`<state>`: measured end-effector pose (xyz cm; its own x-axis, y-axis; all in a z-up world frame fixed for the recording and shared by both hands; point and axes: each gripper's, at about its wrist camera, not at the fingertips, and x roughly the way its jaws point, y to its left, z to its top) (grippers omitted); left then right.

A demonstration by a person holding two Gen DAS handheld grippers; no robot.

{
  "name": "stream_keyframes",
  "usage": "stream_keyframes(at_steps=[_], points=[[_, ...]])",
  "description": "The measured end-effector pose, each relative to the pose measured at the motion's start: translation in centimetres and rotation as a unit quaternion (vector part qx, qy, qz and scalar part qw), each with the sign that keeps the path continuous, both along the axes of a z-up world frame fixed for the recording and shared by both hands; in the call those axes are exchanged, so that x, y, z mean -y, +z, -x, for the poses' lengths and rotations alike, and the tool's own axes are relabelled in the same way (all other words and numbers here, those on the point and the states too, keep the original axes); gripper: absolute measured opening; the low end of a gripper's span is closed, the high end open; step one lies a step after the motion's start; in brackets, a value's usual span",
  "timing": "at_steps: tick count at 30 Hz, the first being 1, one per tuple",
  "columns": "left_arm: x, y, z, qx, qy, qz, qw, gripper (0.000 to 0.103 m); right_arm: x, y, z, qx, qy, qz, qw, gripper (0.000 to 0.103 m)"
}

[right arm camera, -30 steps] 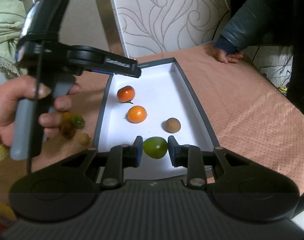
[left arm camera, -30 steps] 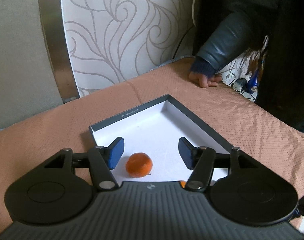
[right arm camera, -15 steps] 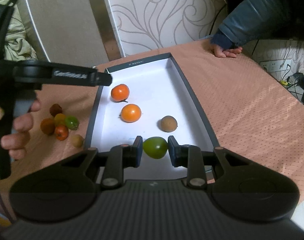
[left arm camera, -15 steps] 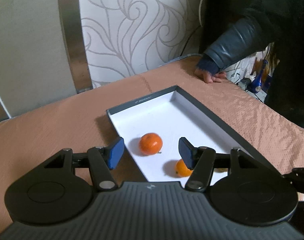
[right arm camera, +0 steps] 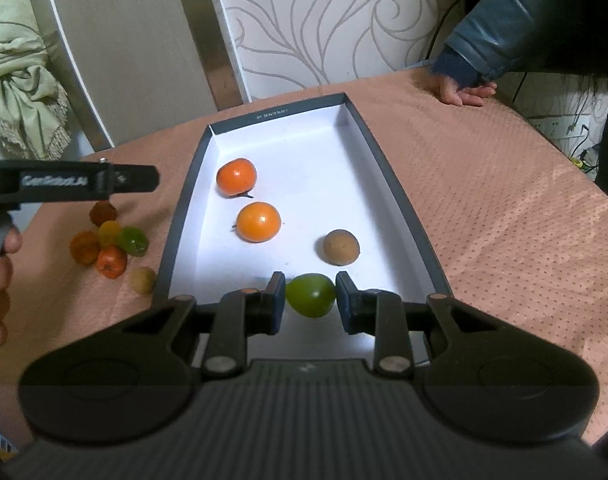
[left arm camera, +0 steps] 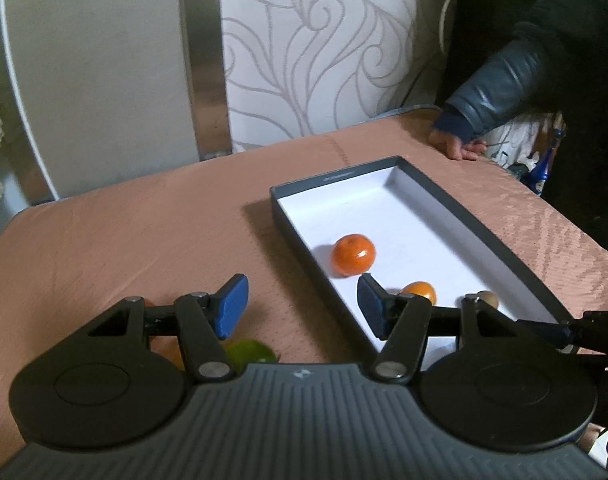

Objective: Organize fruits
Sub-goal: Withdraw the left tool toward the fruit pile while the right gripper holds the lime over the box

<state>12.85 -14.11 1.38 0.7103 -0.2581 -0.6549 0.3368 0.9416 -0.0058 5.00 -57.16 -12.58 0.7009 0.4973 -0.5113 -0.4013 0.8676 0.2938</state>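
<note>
Fruit, green and smooth, sits pinched between the blue pads of the right gripper, low over the near end of the box; its underside is hidden behind the black frame. Beyond it on the white floor lie a dull brown ball to the right and two glossy oranges farther ahead. The left gripper stands half open on nothing, its right pad over the box's dark wall, its left pad over the dimpled pink cloth. A green fruit under it is mostly covered by the frame. A second ago this gripper hung over the box; now it is left of it, toward the loose pile. At the far table edge rests someone's hand in a dark sleeve.
</note>
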Motion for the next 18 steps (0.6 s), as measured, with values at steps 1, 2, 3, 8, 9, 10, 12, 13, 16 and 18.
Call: stream_keyframes(at_steps=[1,2,3,8,9,10,12,13,16,18], points=[[-0.2,0.0,0.0,-0.001,0.003,0.001,1.0000,0.066,-0.1,0.0,-0.1,0.000,0.002,0.001,1.000,0.031],[-0.4,-0.1,0.1,-0.001,0.007,0.000,1.0000,0.066,-0.2,-0.1,-0.1,0.001,0.003,0.002,1.000,0.031],[-0.6,-0.1,0.1,-0.001,0.009,0.001,1.0000,0.066,-0.2,-0.1,-0.1,0.001,0.005,0.003,1.000,0.031],[-1.4,-0.1,0.6,-0.002,0.019,0.004,0.9998,0.066,-0.4,-0.2,-0.4,0.003,0.008,0.009,1.000,0.031],[-1.6,-0.1,0.8,-0.002,0.020,0.006,0.9998,0.066,-0.3,-0.3,-0.5,0.003,0.007,0.009,1.000,0.031],[-1.7,-0.1,1.0,-0.003,0.021,0.007,0.9998,0.066,-0.2,-0.3,-0.6,0.003,0.006,0.009,1.000,0.031],[-2.1,-0.2,1.3,-0.006,0.023,0.009,0.9997,0.066,-0.2,-0.4,-0.8,0.002,0.003,0.010,1.000,0.031],[-2.3,-0.3,1.5,-0.008,0.024,0.010,0.9996,0.066,-0.2,-0.5,-0.9,0.000,0.003,0.011,1.000,0.031],[-2.8,-0.6,2.1,-0.012,0.027,0.009,0.9995,0.066,-0.2,-0.5,-1.0,0.002,0.004,0.010,1.000,0.031],[-3.1,-0.8,2.5,-0.012,0.029,0.007,0.9995,0.066,-0.3,-0.5,-1.1,0.004,0.004,0.013,1.000,0.031]])
